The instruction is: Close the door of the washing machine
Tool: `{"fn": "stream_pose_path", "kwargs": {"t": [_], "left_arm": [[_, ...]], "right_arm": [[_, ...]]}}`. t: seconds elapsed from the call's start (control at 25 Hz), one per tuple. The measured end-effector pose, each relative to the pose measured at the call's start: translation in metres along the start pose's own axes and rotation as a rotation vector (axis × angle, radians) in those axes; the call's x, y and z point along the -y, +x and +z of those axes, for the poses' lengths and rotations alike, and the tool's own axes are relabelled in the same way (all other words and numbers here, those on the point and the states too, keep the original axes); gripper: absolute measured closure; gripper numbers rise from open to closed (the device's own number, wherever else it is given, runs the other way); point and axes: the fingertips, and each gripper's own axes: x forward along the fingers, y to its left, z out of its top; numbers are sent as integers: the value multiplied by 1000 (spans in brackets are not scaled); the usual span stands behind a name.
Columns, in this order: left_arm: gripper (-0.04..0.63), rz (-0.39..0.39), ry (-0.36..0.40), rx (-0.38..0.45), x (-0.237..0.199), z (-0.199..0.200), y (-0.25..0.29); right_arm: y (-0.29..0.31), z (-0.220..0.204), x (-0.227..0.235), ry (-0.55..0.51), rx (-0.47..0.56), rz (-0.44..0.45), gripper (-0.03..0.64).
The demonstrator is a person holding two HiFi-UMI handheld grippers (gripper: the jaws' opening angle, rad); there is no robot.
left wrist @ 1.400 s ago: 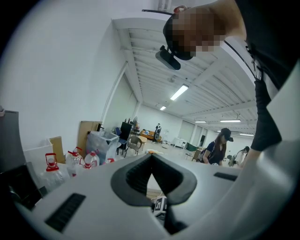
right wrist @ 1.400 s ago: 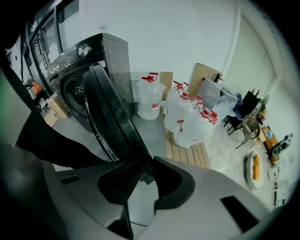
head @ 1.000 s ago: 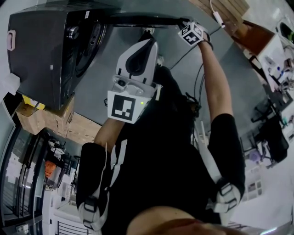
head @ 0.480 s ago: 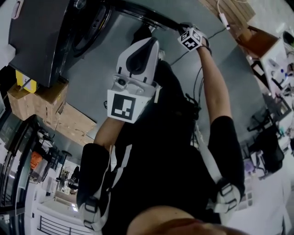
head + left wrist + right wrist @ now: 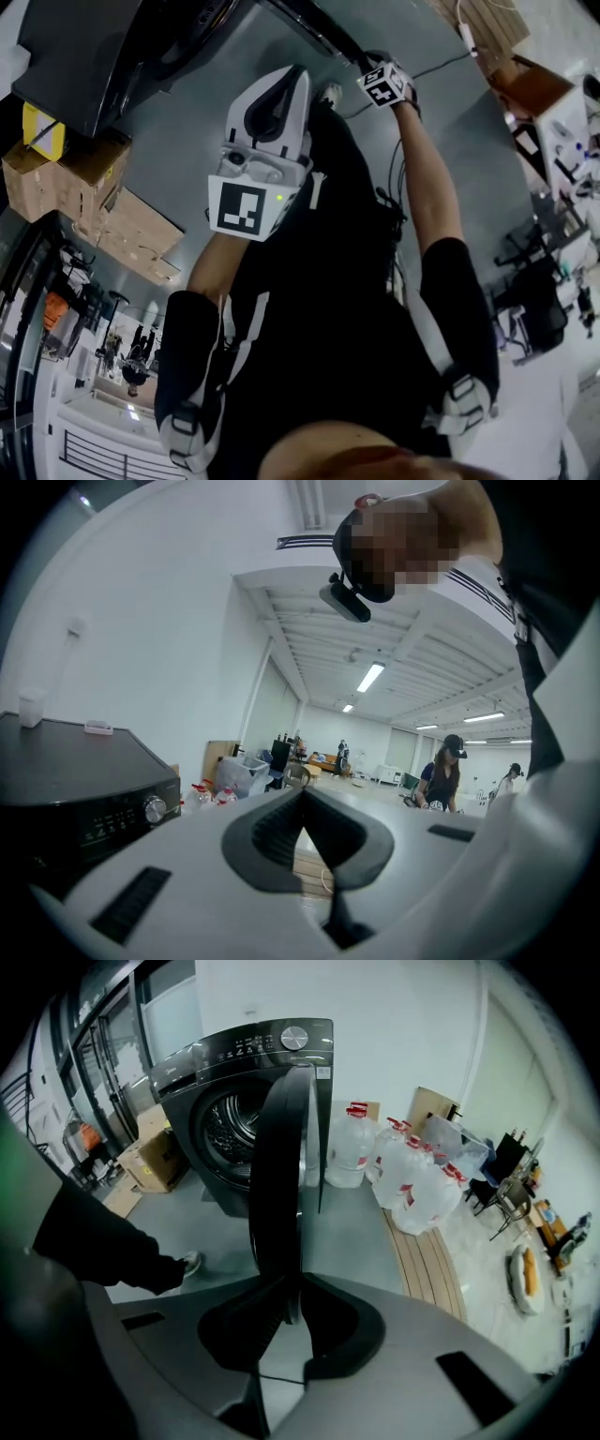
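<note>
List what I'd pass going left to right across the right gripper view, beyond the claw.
Brown cardboard box → dark grey front-loading washing machine → clear plastic water jugs with red caps → black chair.

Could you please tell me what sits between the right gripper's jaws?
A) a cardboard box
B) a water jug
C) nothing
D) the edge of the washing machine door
D: the right gripper view shows the right gripper clamped on the rim of the open door of the washing machine.

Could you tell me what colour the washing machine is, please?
The washing machine is glossy black, clearest in the right gripper view.
</note>
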Motion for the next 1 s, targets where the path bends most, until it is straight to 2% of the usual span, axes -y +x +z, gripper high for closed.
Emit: {"fn": "stream_pose_path", "kwargs": {"t": [0.32, 0.64, 1.0], "left_arm": [[589, 5, -25, -2, -40, -8, -55], [589, 5, -26, 4, -74, -17, -110], [589, 47, -38, 4, -118, -22, -167]], "right_arm": [[8, 7, -77, 93, 15, -9, 565], [18, 28, -146, 113, 41, -7, 558], [33, 62, -212, 135, 59, 4, 551]]}}
